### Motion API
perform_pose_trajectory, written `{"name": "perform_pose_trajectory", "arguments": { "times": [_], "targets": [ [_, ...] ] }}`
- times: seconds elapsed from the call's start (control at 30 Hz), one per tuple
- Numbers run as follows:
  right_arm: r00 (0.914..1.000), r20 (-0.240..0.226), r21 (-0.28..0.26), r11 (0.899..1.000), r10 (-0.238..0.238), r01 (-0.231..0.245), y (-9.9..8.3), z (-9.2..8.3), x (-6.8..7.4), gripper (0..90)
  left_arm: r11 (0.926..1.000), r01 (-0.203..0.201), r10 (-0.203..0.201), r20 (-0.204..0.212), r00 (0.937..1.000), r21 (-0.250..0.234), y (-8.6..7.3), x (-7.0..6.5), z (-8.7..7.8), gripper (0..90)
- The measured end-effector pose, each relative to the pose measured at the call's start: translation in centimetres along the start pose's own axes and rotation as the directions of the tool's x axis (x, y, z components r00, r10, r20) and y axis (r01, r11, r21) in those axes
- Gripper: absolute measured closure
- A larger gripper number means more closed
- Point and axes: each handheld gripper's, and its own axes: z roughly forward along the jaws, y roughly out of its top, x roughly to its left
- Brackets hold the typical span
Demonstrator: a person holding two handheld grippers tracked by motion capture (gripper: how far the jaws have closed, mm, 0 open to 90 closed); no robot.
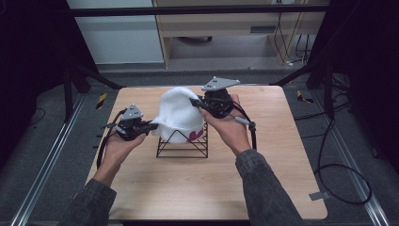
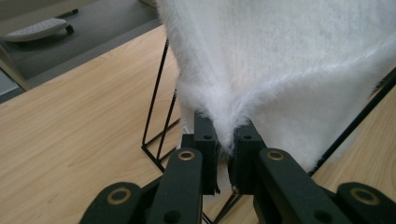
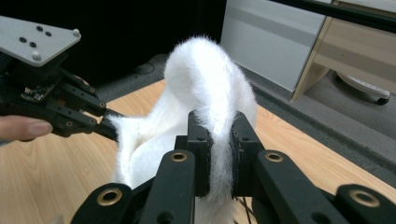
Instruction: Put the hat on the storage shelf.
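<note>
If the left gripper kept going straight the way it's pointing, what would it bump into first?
Probably the fluffy white hat it already pinches; the left gripper points right into it, with the black wire stand just behind.

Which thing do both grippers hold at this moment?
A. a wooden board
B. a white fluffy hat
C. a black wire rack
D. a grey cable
B. The left gripper and the right gripper each pinch the edge of the white fluffy hat, which hangs over the black wire rack on the table.
</note>
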Motion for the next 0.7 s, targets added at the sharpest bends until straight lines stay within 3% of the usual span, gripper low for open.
{"name": "perform_pose_trajectory", "arguments": {
  "times": [0.3, 0.7],
  "targets": [
    [0.9994, -0.034, 0.036, 0.999, 0.001, 0.000, -1.4, 1.0, 0.6, 81.2, 0.9997, 0.006, -0.006, 0.010, 0.9999, 0.026, -1.7, 0.1, 0.3, 83.2],
    [0.9992, -0.041, 0.092, 0.996, 0.000, 0.004, -3.0, 1.1, 0.8, 81.3, 0.9986, -0.013, 0.012, 0.024, 0.9996, 0.051, -2.9, -0.5, 0.9, 82.9]
  ]
}}
